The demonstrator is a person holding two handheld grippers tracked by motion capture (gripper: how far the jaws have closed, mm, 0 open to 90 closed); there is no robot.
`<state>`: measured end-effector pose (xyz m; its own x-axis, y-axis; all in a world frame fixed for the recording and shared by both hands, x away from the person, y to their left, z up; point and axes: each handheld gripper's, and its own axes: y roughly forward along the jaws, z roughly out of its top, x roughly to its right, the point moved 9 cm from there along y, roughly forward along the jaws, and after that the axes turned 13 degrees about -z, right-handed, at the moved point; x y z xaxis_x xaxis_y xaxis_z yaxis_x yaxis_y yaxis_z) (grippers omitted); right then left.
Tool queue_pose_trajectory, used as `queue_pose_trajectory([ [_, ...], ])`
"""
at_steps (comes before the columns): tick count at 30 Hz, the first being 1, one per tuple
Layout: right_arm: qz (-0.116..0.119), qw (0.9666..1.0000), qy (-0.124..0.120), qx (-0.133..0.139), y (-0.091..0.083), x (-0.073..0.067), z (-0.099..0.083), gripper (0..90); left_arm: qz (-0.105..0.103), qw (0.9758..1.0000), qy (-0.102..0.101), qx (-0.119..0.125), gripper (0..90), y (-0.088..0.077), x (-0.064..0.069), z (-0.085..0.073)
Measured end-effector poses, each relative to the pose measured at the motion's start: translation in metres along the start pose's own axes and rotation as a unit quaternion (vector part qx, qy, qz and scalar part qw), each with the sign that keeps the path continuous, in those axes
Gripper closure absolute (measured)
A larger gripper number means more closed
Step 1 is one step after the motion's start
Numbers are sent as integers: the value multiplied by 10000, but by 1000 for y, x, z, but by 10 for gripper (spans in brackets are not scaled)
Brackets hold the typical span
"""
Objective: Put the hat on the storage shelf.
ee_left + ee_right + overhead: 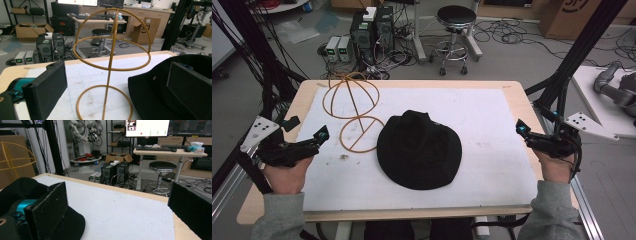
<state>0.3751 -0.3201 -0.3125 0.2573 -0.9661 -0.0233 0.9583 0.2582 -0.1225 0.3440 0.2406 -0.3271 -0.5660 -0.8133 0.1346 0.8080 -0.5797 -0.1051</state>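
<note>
Both grippers, left (319,136) and right (522,129), hover with jaws wide apart and empty at the table's (512,90) edges, the black hat (419,150) lying between them beside the wire stand (354,107); probably best to pinch the brim from both sides.

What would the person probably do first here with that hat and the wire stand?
Probably bring both open grippers in toward the black hat. It lies flat on the white mat, untouched, with the left gripper and right gripper apart at either side, and the gold wire stand stands bare beside it.
</note>
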Motion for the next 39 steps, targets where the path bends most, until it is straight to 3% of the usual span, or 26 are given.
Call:
queue_pose_trajectory([
  [23, 129, 9999, -57, 6, -1, -4, 3, 24, -14, 10000, 22, -27, 32, 0, 2, 0],
  [32, 315, 9994, -122, -65, 4, -15, 5, 24, 1, 10000, 37, -40, 32, -5, 2, -1],
  [39, 617, 9976, -281, -113, 11, -34, 7, 24, 14, 10000, 44, -35, 32, -12, 2, -1],
])
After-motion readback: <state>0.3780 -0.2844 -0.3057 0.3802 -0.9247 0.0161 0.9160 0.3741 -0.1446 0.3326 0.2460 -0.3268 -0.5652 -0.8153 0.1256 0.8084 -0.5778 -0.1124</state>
